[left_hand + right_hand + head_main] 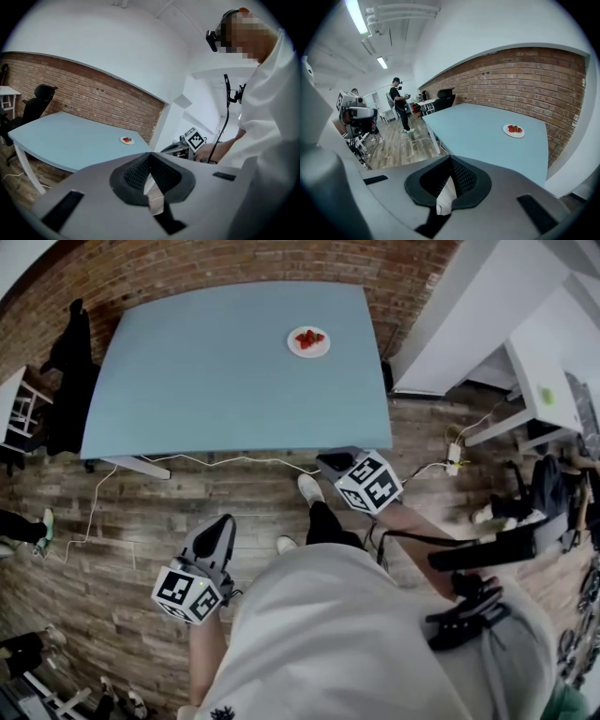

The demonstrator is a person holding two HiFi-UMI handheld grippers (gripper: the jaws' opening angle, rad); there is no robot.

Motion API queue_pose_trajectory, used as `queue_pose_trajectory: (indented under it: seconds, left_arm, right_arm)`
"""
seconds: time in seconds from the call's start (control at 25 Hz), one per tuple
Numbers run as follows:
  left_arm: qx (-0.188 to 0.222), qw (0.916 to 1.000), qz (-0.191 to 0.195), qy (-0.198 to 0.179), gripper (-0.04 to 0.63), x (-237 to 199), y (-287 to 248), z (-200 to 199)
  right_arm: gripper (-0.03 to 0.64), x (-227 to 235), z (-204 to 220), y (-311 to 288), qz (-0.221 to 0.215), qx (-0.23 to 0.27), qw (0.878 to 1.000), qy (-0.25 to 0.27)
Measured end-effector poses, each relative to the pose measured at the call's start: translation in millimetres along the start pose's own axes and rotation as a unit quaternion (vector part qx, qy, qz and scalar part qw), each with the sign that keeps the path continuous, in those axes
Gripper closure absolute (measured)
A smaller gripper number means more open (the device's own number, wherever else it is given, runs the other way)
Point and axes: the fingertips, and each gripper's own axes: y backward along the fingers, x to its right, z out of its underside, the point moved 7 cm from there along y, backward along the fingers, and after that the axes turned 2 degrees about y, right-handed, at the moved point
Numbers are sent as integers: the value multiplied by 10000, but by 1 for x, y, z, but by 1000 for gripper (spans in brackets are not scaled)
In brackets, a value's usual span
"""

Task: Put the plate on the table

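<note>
Plate (308, 341) already sits on the desk (206, 381), upper right, so the task looks done. Left gripper (221, 524) and right gripper (330, 461) have their fingers closed on nothing. No further move seems needed.

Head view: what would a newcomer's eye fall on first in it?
The pale blue table fills the upper middle, with a white plate of red pieces near its far right corner. Below its near edge, the left gripper and right gripper hang shut and empty.
</note>
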Motion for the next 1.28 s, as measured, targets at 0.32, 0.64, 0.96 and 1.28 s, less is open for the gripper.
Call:
queue_pose_trajectory:
  seconds: [0.32,0.64,0.96,1.28]
  left_arm:
    - [-89,9998,148,-30,594,-2,5,7]
    - [-108,9998,0,-180,594,-5,10,4]
    - [-105,9998,8,-192,594,-9,11,8]
    - [-142,9997,-21,-194,594,-10,12,6]
  right_arm:
    - [607,-34,-13,9,-147,274,9992,239]
    - [607,-51,-27,11,-278,334,9977,514]
    - [607,-59,-36,9,-361,410,9965,631]
    - [607,-59,-40,12,-402,449,9957,710]
